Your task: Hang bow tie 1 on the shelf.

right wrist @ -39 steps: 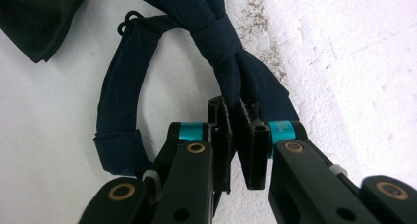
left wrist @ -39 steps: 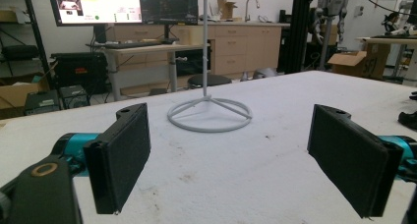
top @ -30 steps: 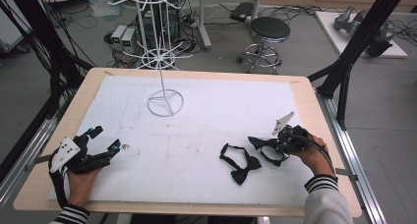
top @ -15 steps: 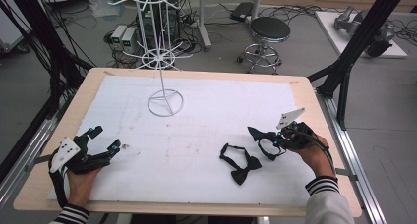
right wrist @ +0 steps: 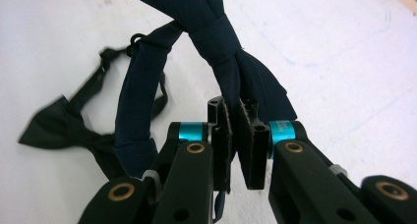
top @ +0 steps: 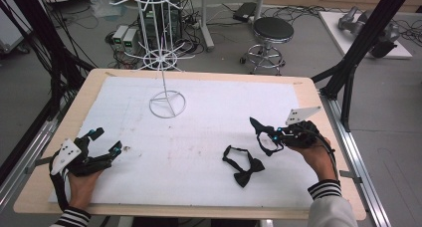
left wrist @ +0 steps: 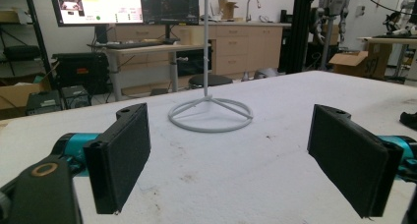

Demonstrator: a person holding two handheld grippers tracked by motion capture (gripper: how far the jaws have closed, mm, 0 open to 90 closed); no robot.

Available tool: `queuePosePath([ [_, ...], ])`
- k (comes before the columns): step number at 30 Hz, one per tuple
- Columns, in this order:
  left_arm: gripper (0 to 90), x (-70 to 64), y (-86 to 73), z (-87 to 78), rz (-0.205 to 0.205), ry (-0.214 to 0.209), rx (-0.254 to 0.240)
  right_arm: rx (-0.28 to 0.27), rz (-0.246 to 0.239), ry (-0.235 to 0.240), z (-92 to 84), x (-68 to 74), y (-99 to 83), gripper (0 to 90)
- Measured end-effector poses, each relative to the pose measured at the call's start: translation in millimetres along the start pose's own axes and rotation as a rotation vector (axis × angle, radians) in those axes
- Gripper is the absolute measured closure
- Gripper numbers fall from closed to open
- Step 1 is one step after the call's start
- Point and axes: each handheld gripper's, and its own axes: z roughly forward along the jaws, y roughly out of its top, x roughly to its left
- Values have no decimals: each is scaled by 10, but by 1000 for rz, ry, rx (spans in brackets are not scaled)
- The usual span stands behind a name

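1. Right claw (right wrist: 235,135), nearest the person's right hand: jaws together, clamped on one wing of the dark navy fabric bow tie (right wrist: 216,42). In the right gripper view the tie's knot sits just beyond the jaw tips and its neck strap loops down to the left of the claw. In the high view the same claw (top: 272,136) holds this bow tie (top: 261,132) lifted off the white foam-covered tabletop (top: 209,137), at the right side.
2. Second black fabric bow tie (top: 244,166): lies flat on the tabletop, near the right claw and on its inner side, toward the person. Long axis runs diagonally, strap end pointing away from the person.
3. Left claw (top: 107,142): jaws wide apart, nothing between the black pads (left wrist: 123,155), resting low at the left edge of the tabletop.
4. White wire display stand with ring base (top: 167,103): upright at the far centre-left of the tabletop, straight ahead of the left claw and well apart from the held tie. Judged relation: the stand lies forward and to the left of the right claw, so the tie would travel across the tabletop; the left claw is the nearer to the stand.
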Motion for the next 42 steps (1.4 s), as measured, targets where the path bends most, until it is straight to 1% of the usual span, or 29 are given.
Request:
queuePosePath([
  [2,168,0,-1,1,-1,1,-2,-16,5,4,-5,5,12,853],
  [6,168,-1,0,2,-1,1,-1,-75,16,14,-8,23,57,853],
  [7,168,-1,0,2,-1,1,-1,-75,16,14,-8,23,57,853],
  [8,168,0,-1,2,-1,1,-2,-91,23,24,-8,32,69,853],
  [9,168,-1,-1,3,-2,2,-3,-118,28,29,-7,46,96,853],
  [12,168,0,-1,1,0,-1,-1,-163,34,39,4,73,135,852],
  [18,168,5,-1,2,-5,-3,-5,-215,31,50,38,128,223,852],
  [23,168,4,-1,0,-3,-4,-4,-236,30,67,76,162,285,852],
  [24,167,4,-1,0,-3,-5,-6,-254,28,75,98,174,323,852],
  [26,167,8,0,-3,-2,-7,-4,-263,30,80,106,179,336,852],
  [27,167,10,-1,-4,-3,-8,-5,-279,26,92,126,197,385,852],
  [28,167,10,-1,-5,-5,-9,-6,-284,27,94,136,206,408,852],
  [32,168,16,0,-10,-6,-12,-13,-294,13,108,181,235,506,852],
  [33,169,17,5,-16,8,-3,-16,-298,11,111,191,242,531,852],
  [34,170,27,19,-29,8,0,-36,-299,1,114,207,248,564,852],
  [35,170,32,23,-32,12,-1,-38,-297,1,117,216,255,582,852],
  [36,170,36,28,-29,18,-1,-30,-297,-2,122,228,261,604,852],
  [38,169,41,51,-16,16,-10,-20,-294,-7,129,249,270,649,852],
  [40,168,37,102,-3,15,-22,-26,-296,-18,132,260,281,694,851],
  [41,167,37,102,-3,15,-22,-26,-299,-21,134,261,287,713,852],
  [42,165,36,140,2,19,-33,-23,-301,-24,135,262,294,731,852],
])
